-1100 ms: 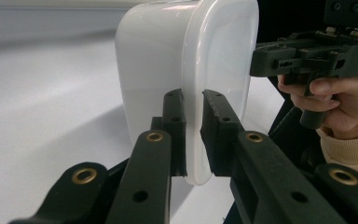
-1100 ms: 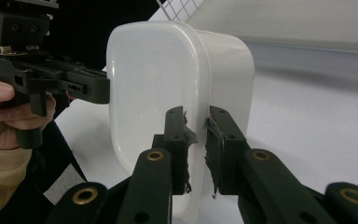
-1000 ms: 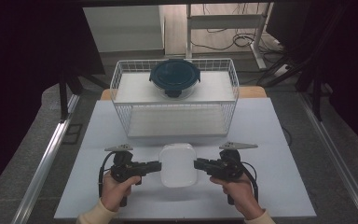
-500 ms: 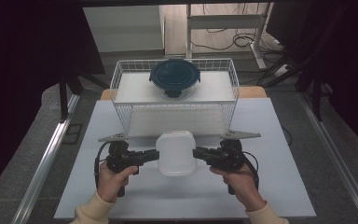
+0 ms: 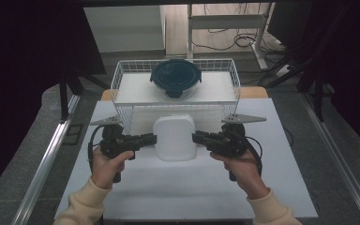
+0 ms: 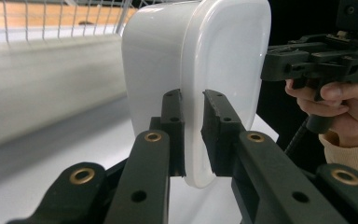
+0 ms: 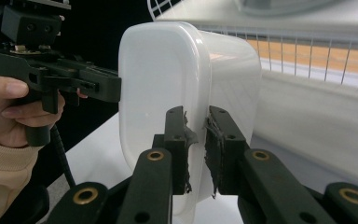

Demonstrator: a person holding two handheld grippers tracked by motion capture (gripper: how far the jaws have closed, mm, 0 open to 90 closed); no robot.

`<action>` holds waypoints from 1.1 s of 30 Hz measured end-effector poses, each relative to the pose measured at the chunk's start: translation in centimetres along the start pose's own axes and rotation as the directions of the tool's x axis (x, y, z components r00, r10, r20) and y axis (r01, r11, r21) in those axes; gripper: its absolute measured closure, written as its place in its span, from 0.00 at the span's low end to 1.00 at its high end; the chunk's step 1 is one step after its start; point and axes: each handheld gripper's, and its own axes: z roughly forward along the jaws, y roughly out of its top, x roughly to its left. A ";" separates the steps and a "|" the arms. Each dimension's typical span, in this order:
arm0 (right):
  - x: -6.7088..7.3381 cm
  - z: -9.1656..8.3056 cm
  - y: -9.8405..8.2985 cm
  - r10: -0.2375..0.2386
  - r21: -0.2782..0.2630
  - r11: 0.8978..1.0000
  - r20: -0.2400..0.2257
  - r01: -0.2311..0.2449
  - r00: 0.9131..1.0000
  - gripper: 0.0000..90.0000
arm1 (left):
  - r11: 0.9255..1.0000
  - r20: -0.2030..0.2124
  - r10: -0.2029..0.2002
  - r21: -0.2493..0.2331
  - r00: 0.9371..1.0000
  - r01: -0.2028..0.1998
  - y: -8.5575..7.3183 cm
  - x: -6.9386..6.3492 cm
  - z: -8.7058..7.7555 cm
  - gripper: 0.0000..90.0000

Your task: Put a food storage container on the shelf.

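Two grippers are working one white plastic container [image 5: 174, 137], each clamped on the rim at opposite sides. No label or writing is showing on it that I can read. I am holding my left gripper [image 5: 150, 139] level, jaws pointing inward at the tub's left edge; my right gripper [image 5: 198, 138] is mirroring it. Container is hanging lifted above the white table [image 5: 281, 187], just before the wire basket [image 5: 122, 101] carrying a dark round lidded bowl [image 5: 175, 77].

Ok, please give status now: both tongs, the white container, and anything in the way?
Left tongs and right tongs clamped on white container rim. Container lifted off table. Wire basket directly ahead.
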 end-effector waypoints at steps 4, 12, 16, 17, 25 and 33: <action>0.3 -0.2 1.4 -0.007 -0.006 1.000 -0.003 0.007 1.000 0.87 | 1.000 0.001 0.013 -0.011 1.000 -0.013 1.2 -0.2 -0.5 0.88; 0.8 -0.5 3.9 -0.030 -0.030 0.999 -0.002 0.030 1.000 0.87 | 0.999 -0.007 0.044 -0.030 0.999 -0.044 3.6 -0.8 -1.4 0.88; 1.3 -0.9 5.1 -0.043 -0.043 0.998 0.000 0.043 0.999 0.87 | 0.997 -0.007 0.064 -0.039 0.998 -0.064 5.0 -1.2 -2.0 0.88; 1.4 -1.0 5.4 -0.046 -0.046 0.998 0.001 0.046 0.999 0.87 | 0.997 -0.006 0.066 -0.042 0.998 -0.066 5.3 -1.3 -2.1 0.88; 1.9 -1.4 7.7 -0.071 -0.058 0.996 0.015 0.071 0.997 0.87 | 0.995 -0.021 0.087 -0.056 0.996 -0.088 7.2 -1.8 -2.9 0.88; 1.6 -1.1 9.7 -0.072 -0.060 0.996 0.011 0.072 0.997 0.87 | 0.994 -0.036 0.091 -0.062 0.995 -0.093 9.1 -1.7 -3.2 0.88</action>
